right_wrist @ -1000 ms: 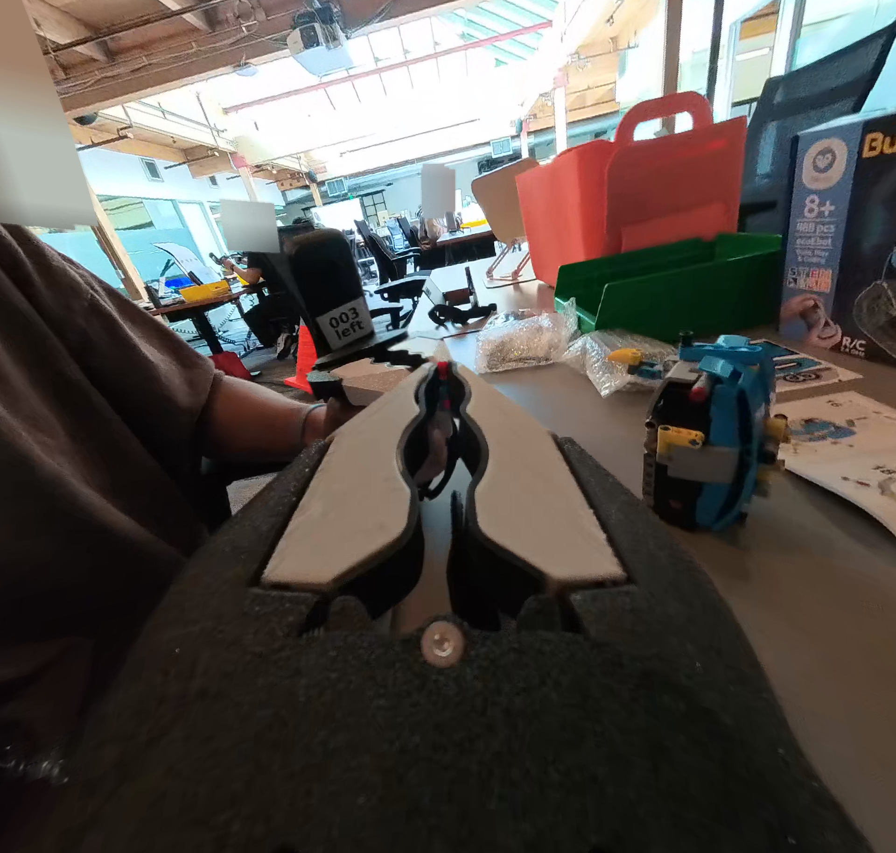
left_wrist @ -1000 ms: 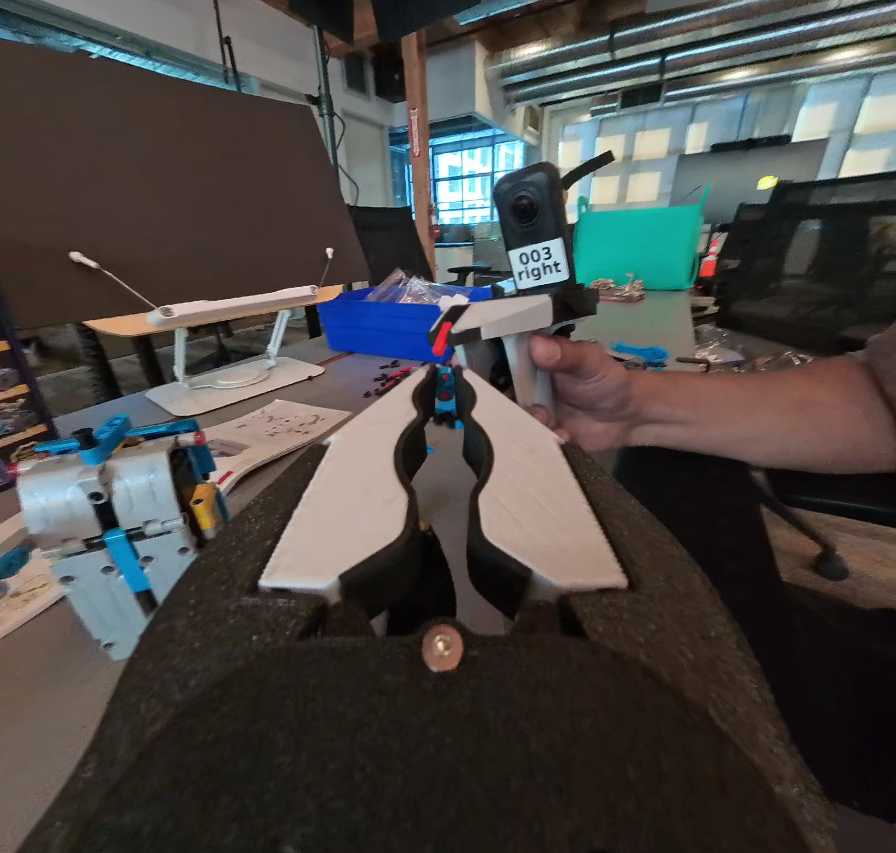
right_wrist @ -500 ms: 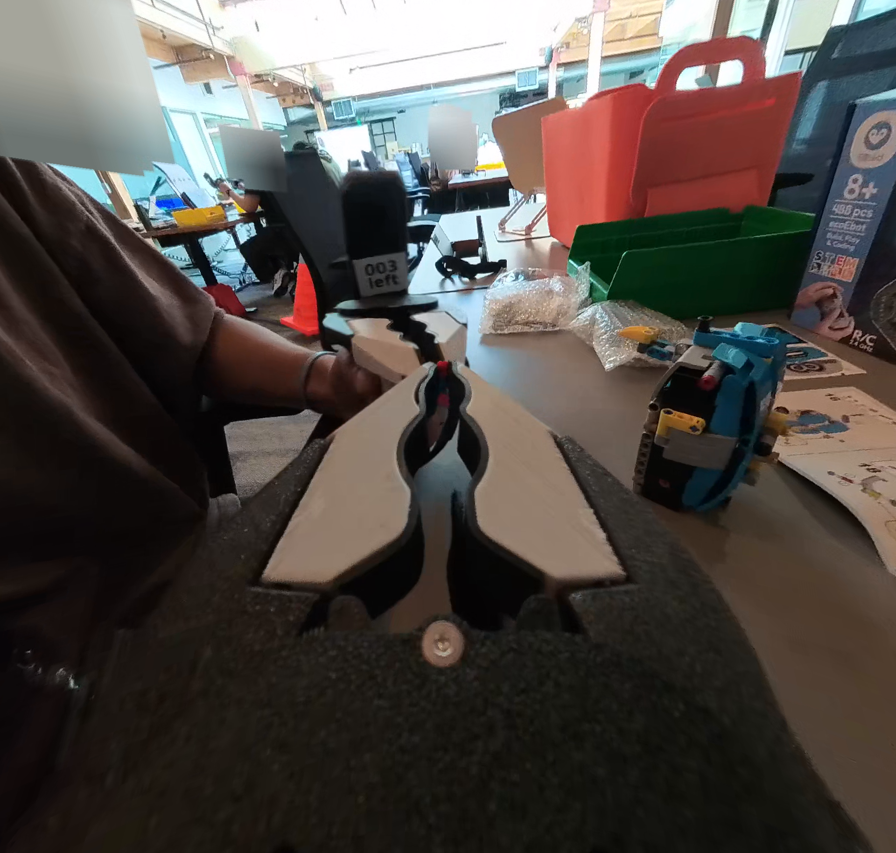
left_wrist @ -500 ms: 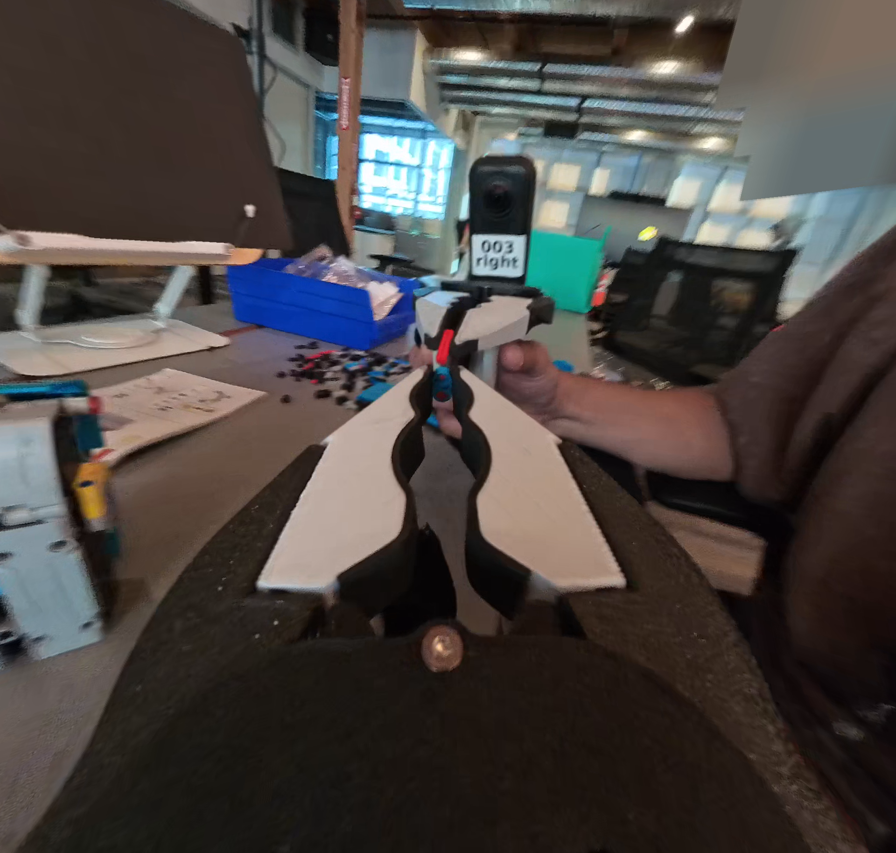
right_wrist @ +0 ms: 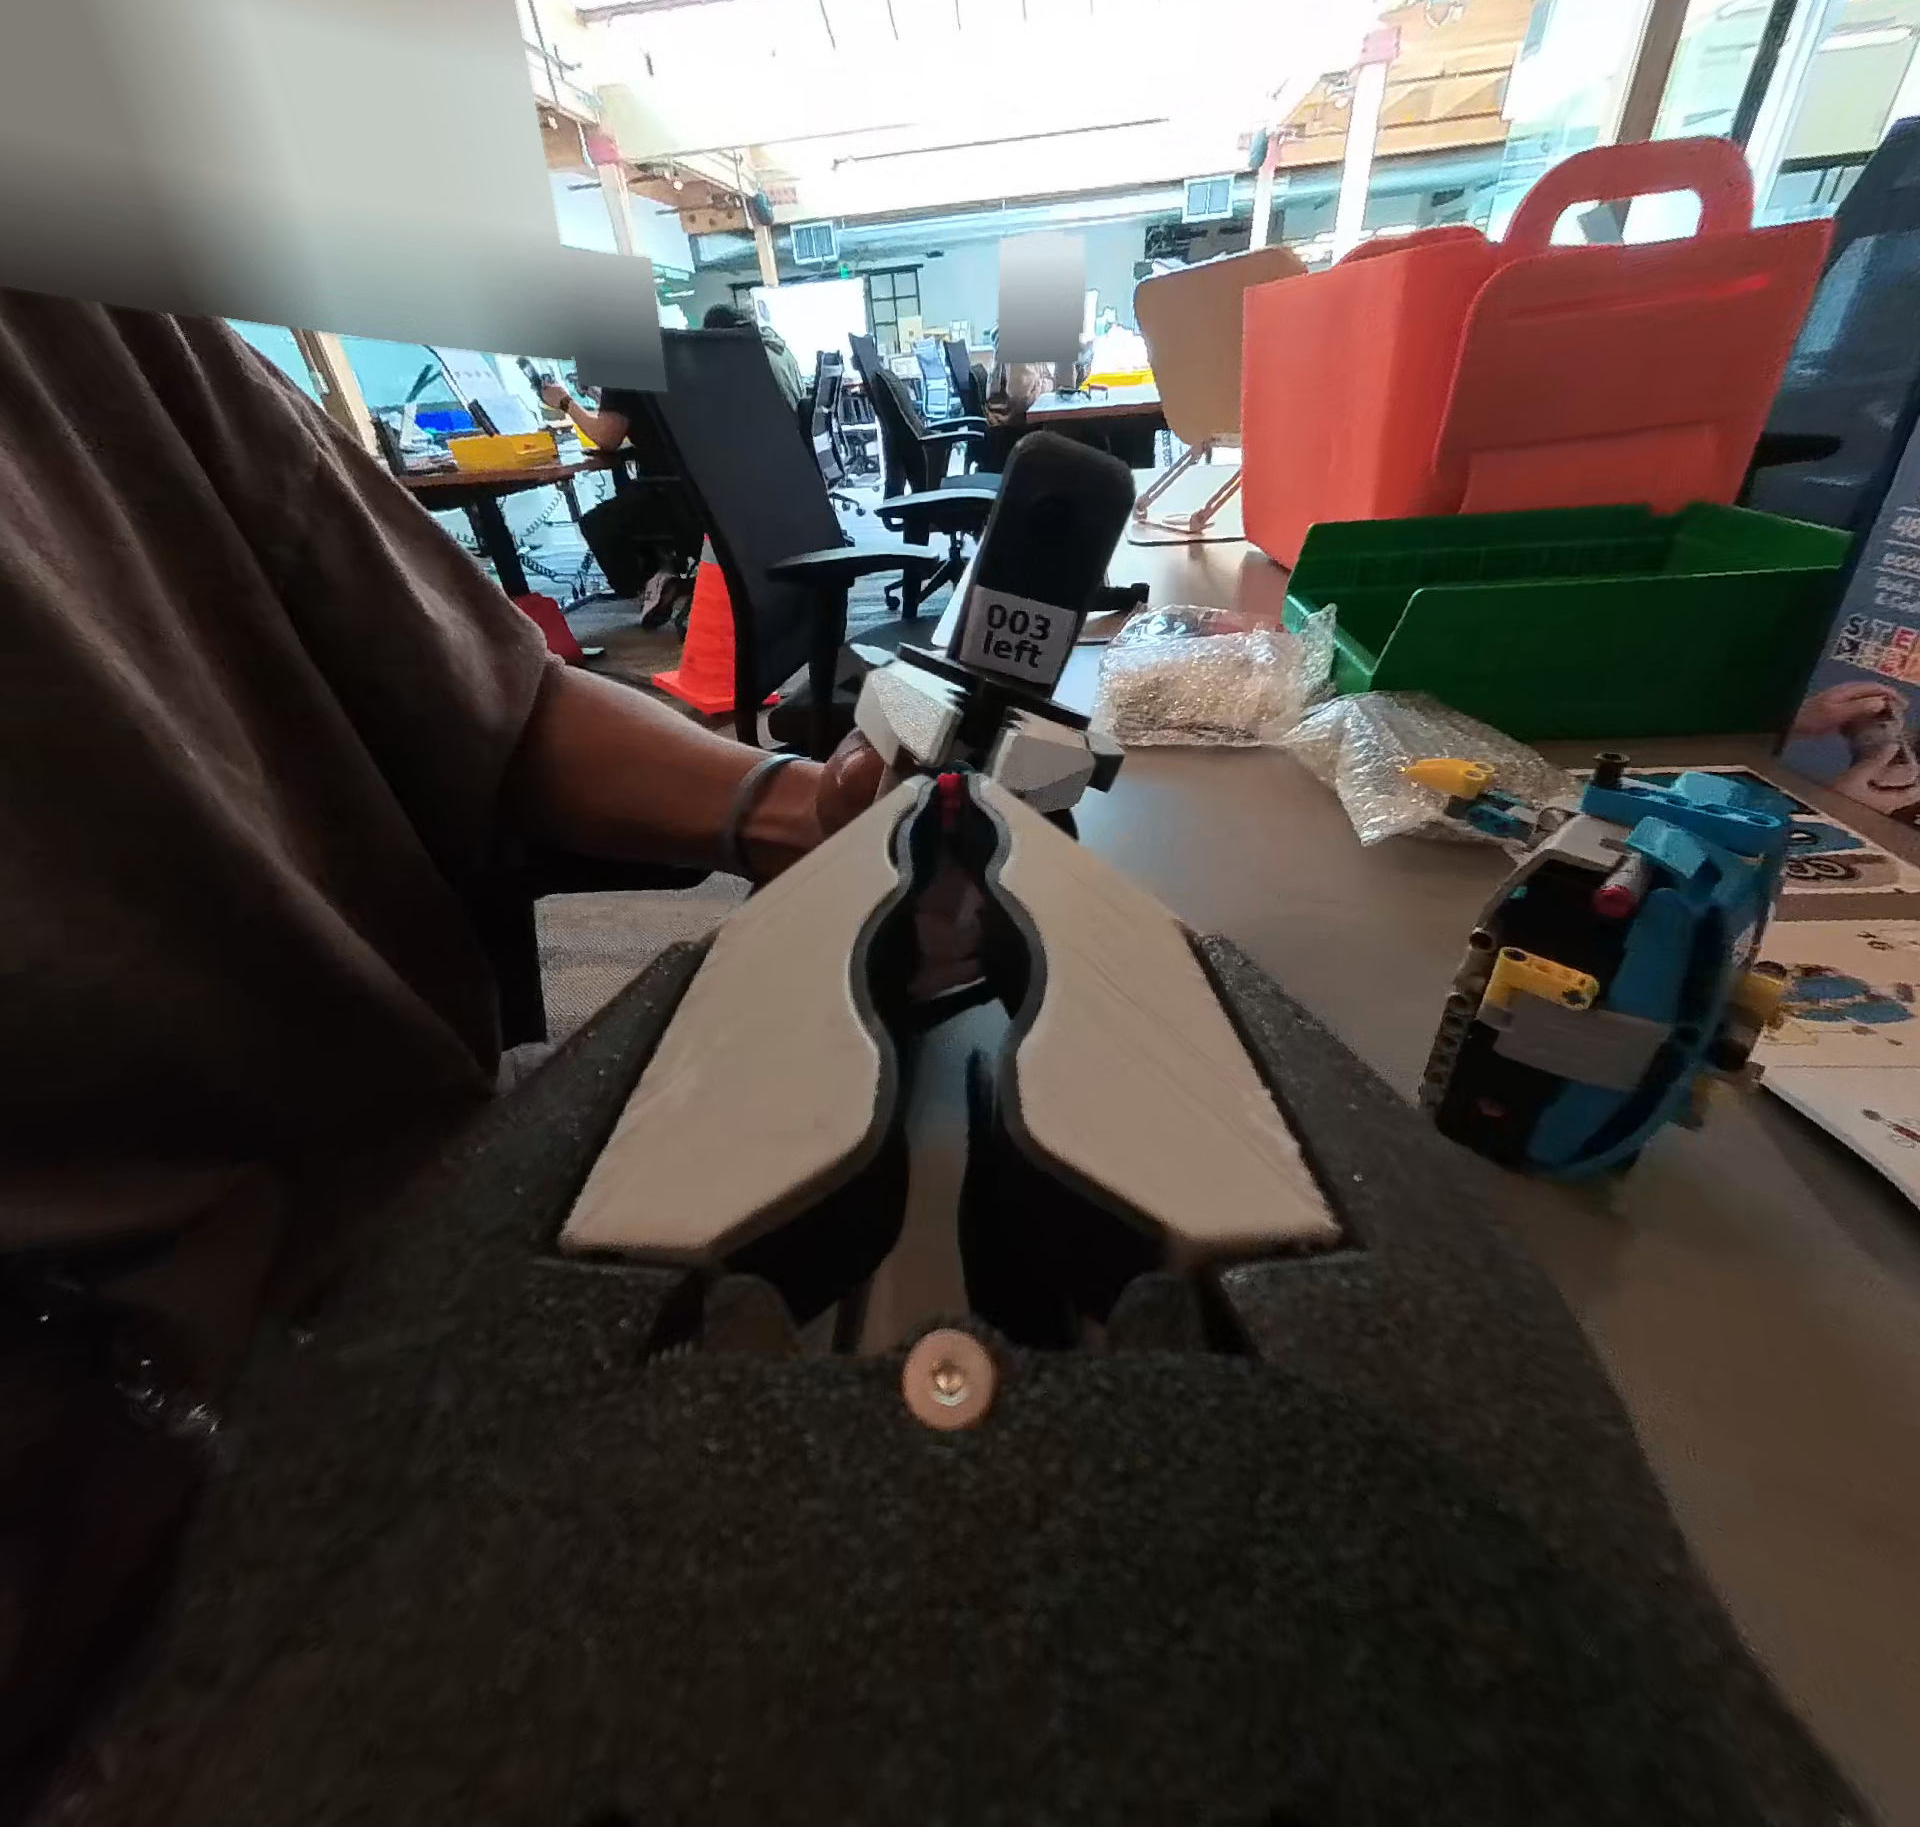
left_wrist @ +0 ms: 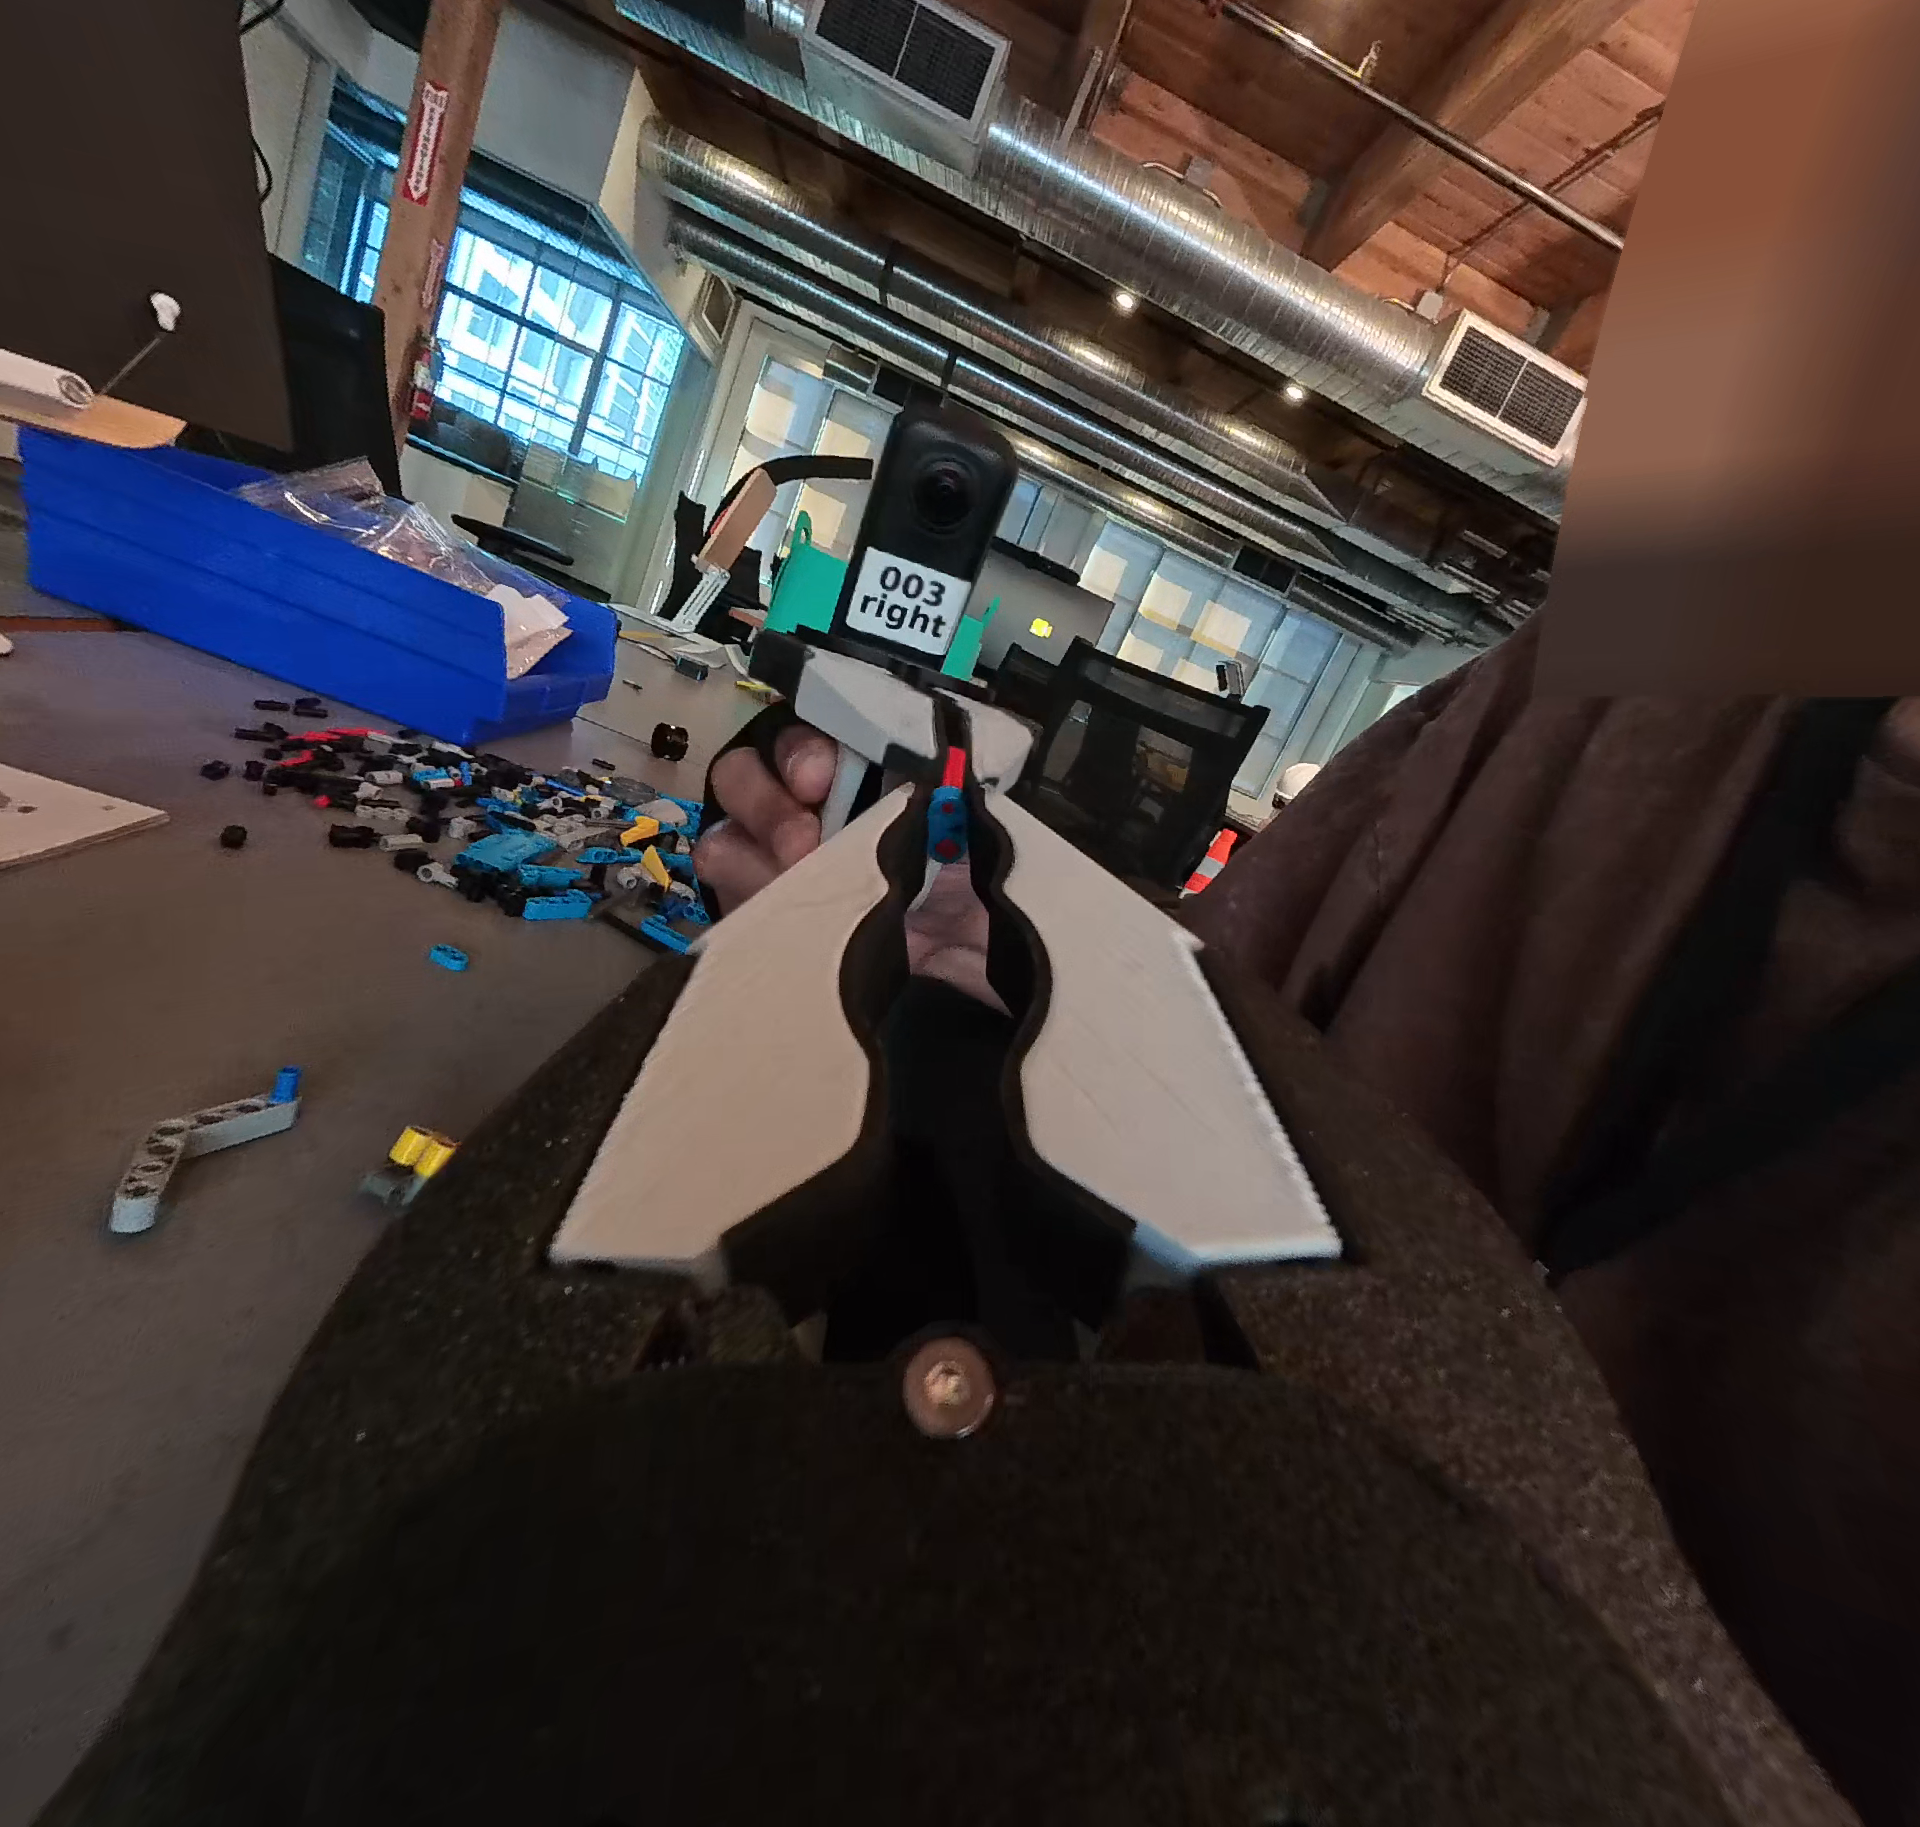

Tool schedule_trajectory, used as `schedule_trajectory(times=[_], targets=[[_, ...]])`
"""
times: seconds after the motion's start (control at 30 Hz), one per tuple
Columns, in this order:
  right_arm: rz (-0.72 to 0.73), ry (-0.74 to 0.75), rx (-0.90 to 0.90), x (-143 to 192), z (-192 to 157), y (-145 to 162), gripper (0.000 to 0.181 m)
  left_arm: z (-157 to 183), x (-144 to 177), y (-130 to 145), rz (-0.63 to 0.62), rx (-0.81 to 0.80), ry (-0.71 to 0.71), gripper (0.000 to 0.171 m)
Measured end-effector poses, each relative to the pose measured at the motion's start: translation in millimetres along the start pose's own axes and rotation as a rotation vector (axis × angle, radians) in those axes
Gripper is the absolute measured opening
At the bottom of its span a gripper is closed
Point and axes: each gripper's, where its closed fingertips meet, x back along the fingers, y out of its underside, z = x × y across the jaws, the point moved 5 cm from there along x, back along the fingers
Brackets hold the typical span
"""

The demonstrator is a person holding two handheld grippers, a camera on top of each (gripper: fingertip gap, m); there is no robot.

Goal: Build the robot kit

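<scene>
Left gripper (left_wrist: pixel 948 821): jaws pinching a small blue connector piece (left_wrist: pixel 945 827) with red axle (left_wrist: pixel 953 765). Right gripper (right_wrist: pixel 948 809): jaws pinching the red axle's other end, tip to tip with the left one, both above the tabletop (left_wrist: pixel 260 967) edge. Loose brick pile (left_wrist: pixel 499 821) lies near the blue bin (left_wrist: pixel 260 582); a blue brick model (right_wrist: pixel 1621 977) stands right of the right gripper.

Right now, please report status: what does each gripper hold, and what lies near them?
Left gripper shut on blue connector. Right gripper shut on red pin, tips meeting. Loose parts pile beside, on table.
</scene>
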Motion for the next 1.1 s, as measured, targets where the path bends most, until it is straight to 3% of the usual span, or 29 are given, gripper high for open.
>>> schedule_trajectory(times=[0.4,0.83,0.9,1.0,1.1], targets=[[0.063,0.052,0.067,-7.8,-6.3,-6.0,0.002,1.5,2.4,-5.0,0.053,0.13,0.095,0.006],[0.012,0.08,-0.194,-2.8,19.1,10.3,0.002,-16.3,2.9,0.5,-0.037,-0.092,-0.162,0.006],[-0.005,0.104,-0.201,1.9,24.5,12.7,0.002,-24.7,10.0,7.7,-0.202,-0.243,-0.266,0.006],[-0.006,0.189,-0.21,18.6,38.0,12.8,0.003,-48.1,44.4,33.5,-0.696,-0.517,-0.474,0.006],[-0.066,0.258,-0.216,22.3,48.3,25.6,0.003,-54.0,69.7,51.6,-1.035,-0.59,-0.51,0.007]])
